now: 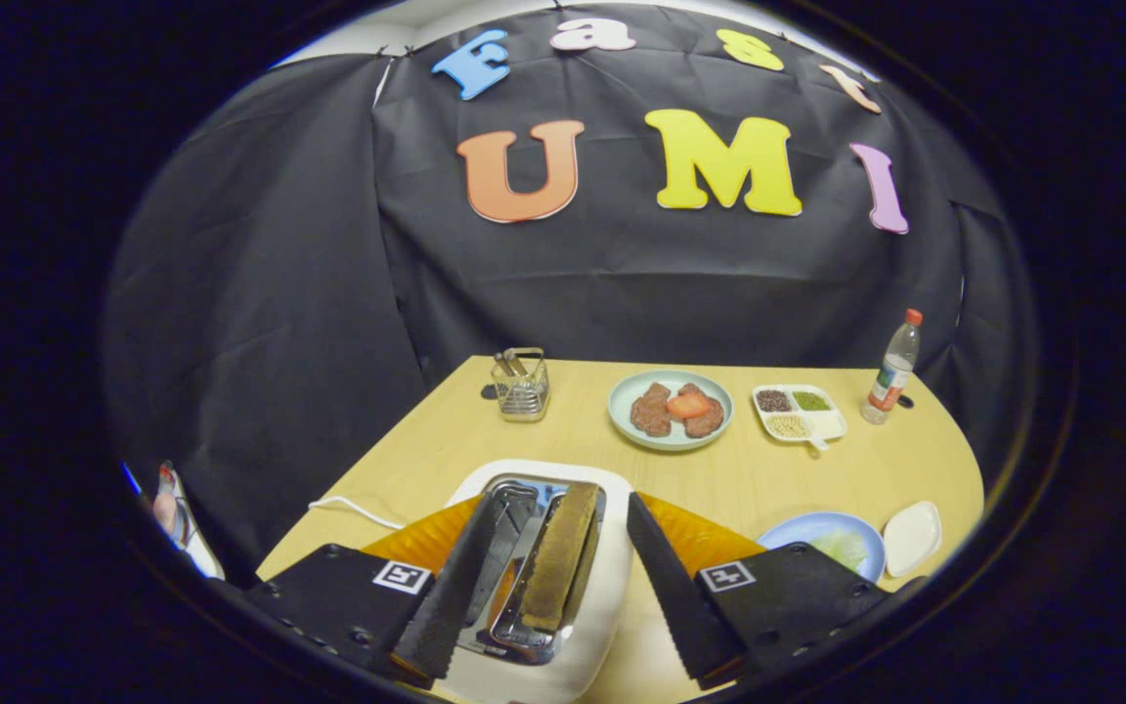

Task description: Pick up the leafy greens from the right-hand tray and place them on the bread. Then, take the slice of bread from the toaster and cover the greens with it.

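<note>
A white toaster (606, 626) stands right under my gripper (566, 501). A browned slice of bread (559, 557) sticks up out of its right slot. The slice is between my fingers, nearer the left one, and neither finger touches it. The gripper is open and holds nothing. Beyond the right finger lies a blue plate (790, 533) with pale leafy greens (843, 548) on it; the finger hides the plate's near part, so I cannot tell what is under the greens.
A small white dish (912, 536) lies beside the blue plate. Farther back are a plate (625, 396) with meat and a tomato slice, a divided tray (801, 413) of grains, a bottle (892, 370) and a wire holder (521, 385). The toaster's white cord (353, 506) runs off to the left.
</note>
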Demonstrator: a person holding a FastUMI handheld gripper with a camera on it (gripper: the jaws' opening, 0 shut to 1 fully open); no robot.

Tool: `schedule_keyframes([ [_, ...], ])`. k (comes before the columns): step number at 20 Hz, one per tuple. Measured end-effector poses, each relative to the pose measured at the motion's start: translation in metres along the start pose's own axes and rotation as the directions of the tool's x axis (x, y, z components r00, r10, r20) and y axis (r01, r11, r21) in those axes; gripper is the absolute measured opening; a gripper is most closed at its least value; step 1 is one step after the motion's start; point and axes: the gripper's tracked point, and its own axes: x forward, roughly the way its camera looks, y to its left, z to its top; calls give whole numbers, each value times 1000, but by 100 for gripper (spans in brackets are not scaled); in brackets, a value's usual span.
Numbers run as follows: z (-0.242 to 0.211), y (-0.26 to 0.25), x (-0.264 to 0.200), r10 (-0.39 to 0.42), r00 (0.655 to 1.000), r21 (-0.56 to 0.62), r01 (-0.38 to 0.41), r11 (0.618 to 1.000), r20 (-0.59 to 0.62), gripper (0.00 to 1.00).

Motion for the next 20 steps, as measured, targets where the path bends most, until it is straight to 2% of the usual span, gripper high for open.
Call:
schedule_keyframes([
  [2, -1, -1, 1, -15, 1000, -18, 15, 1000, 6, 73],
  [8, -7, -4, -5, -21, 1000, -6, 21, 1000, -1, 16],
  [9, -5, -5, -9, -20, 1000, 2, 20, 1000, 9, 16],
  [11, 3, -4, -17, -19, 999, 12, 19, 1000, 39, 8],
  [20, 80, 4, -96, -8, 970, -10, 10, 1000, 244, 8],
])
